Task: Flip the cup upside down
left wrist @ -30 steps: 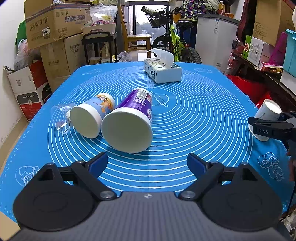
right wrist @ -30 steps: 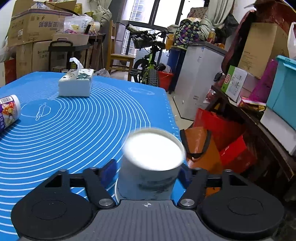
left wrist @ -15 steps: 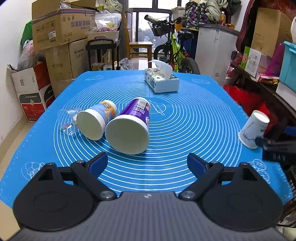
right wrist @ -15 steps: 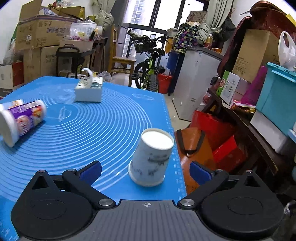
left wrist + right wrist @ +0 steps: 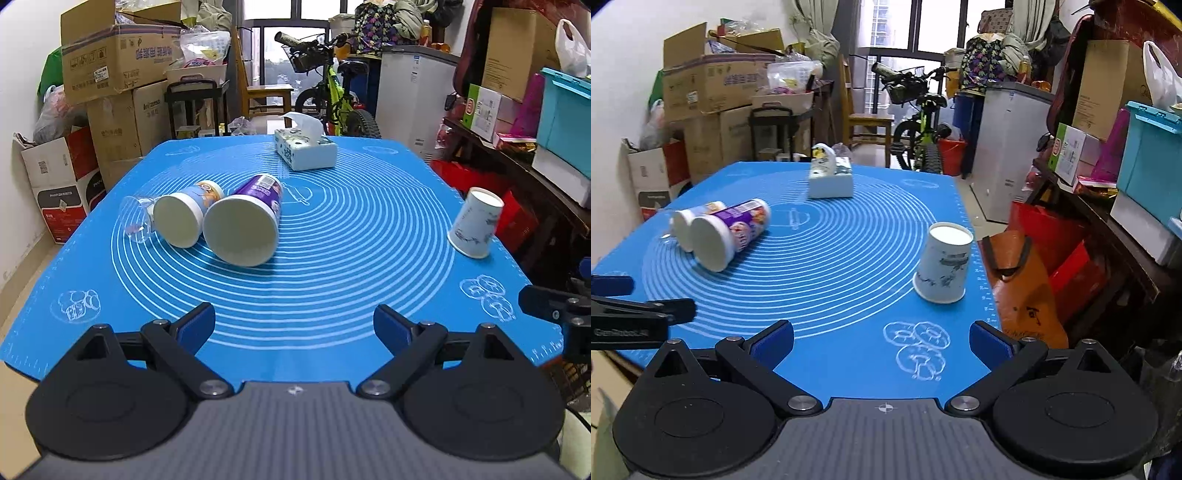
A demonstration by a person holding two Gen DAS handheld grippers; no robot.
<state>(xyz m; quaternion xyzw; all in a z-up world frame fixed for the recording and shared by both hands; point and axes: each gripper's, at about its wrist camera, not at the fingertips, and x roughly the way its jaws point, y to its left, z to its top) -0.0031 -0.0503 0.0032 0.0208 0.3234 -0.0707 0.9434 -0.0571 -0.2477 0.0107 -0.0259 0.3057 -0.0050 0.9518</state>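
A white paper cup (image 5: 943, 264) stands upside down on the blue mat (image 5: 831, 266) near its right edge; it also shows in the left wrist view (image 5: 474, 227). My right gripper (image 5: 881, 338) is open and empty, well back from the cup near the mat's front edge. My left gripper (image 5: 294, 325) is open and empty at the front edge of the mat (image 5: 332, 258). Part of the right gripper shows at the far right of the left wrist view (image 5: 554, 306).
A purple cup (image 5: 245, 221) and a cartoon cup (image 5: 186, 214) lie on their sides at the left, beside a clear plastic cup (image 5: 135, 221). A tissue box (image 5: 304, 147) stands at the far end. Boxes, a bicycle and shelves surround the table.
My right gripper has opened, let go of the paper cup and drawn back from it. The cup stays upside down on the mat. My left gripper has also pulled back.
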